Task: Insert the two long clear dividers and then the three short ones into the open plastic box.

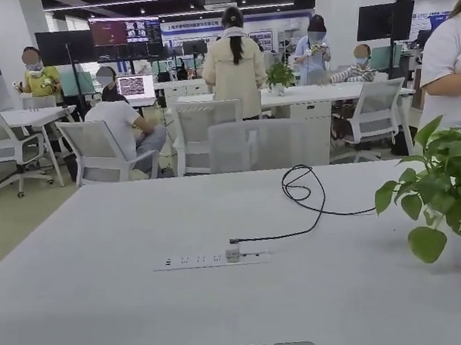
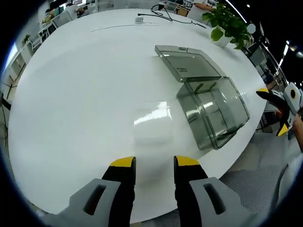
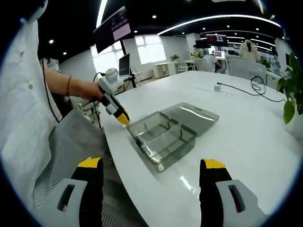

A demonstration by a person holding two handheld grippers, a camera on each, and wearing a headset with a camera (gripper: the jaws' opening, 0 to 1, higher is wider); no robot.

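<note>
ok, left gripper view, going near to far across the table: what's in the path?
Left gripper, yellow-tipped, open → open clear plastic box → flat clear lid hinged off its far side → coiled black cable.

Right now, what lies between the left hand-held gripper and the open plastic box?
In the left gripper view, bare white table runs from the left hand-held gripper to the box, with one faint glossy patch, possibly glare or clear plastic.

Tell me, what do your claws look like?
The left claw and the right claw each have two black jaws tipped with yellow, on grey bases with a slot. The person wears a white top and a thin band on one wrist.
</note>
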